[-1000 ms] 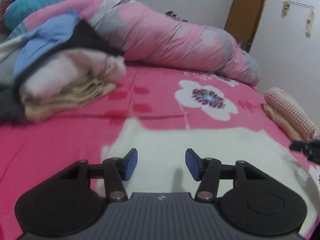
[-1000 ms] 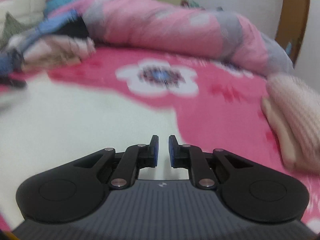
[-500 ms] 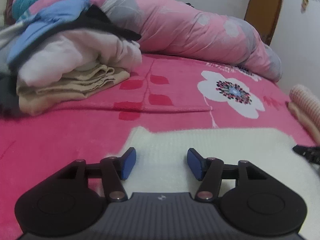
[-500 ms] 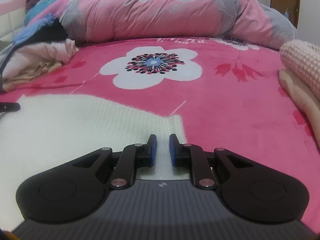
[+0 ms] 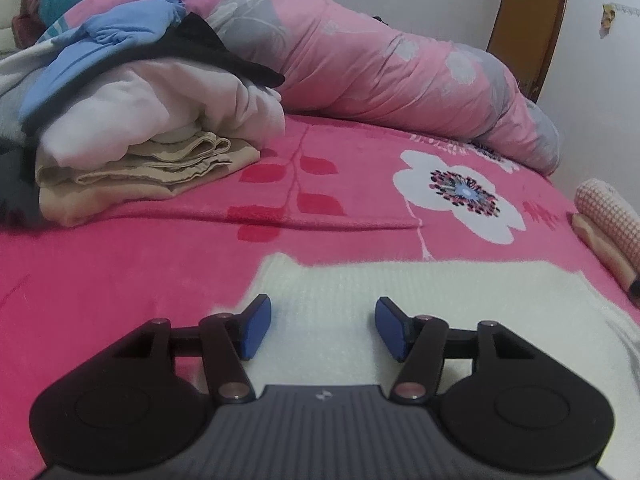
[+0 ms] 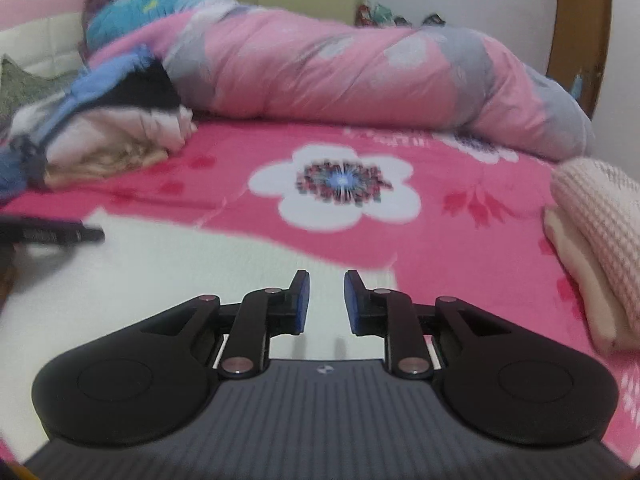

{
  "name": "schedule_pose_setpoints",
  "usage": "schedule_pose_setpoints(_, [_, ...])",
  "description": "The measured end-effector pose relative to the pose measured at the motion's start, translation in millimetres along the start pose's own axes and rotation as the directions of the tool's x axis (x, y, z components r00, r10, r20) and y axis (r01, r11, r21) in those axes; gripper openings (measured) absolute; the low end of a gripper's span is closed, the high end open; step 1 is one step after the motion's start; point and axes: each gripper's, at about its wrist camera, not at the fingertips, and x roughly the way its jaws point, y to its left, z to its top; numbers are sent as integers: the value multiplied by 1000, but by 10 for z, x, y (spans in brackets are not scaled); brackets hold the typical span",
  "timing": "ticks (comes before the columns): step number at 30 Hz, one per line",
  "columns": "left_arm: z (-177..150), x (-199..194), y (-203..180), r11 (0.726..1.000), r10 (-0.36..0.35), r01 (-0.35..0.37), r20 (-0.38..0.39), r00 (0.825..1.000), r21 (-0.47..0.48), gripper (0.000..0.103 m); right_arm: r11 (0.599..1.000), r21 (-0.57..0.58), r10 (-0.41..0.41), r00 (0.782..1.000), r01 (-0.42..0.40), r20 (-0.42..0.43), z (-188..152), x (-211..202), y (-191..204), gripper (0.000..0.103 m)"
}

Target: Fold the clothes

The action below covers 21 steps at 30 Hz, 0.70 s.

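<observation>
A white knit garment [image 5: 420,292] lies flat on the pink floral bedspread [image 5: 120,272]; it also shows in the right wrist view [image 6: 168,272]. My left gripper [image 5: 322,328] is open and empty, low over the garment's left part near its far edge. My right gripper [image 6: 325,300] is open by a small gap and empty, over the garment's right end. The left gripper's tip [image 6: 52,234] shows at the left edge of the right wrist view.
A heap of unfolded clothes [image 5: 132,120] lies at the far left. A rolled pink quilt [image 5: 400,72] runs along the back. Folded cream and pink items [image 6: 596,248] lie at the right edge of the bed. A wooden door [image 5: 528,24] stands behind.
My right gripper's jaws have opened from nearly shut to a small gap and the gripper has risen slightly. My left gripper stayed open and shifted toward the garment's left far corner.
</observation>
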Motion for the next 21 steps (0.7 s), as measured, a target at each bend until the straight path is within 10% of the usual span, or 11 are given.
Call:
schedule_pose_setpoints(8, [38, -145, 55, 998, -42, 44, 37, 998, -37, 64, 995, 91, -32, 999, 31, 6, -353, 205, -89, 20])
schedule_pose_setpoints(15, [-116, -734, -376, 989, -102, 87, 131, 986, 119, 101, 995, 86, -43, 999, 42, 12, -398, 196, -71, 20])
schedule_pose_setpoints(18, [-365, -467, -502, 987, -30, 26, 26, 999, 160, 103, 995, 89, -46, 999, 44, 16, -411, 176, -70, 20])
schedule_pose_setpoints(21, [-482, -441, -570, 981, 5, -20, 77, 997, 193, 103, 996, 75, -59, 998, 57, 19, -417, 168, -25, 21])
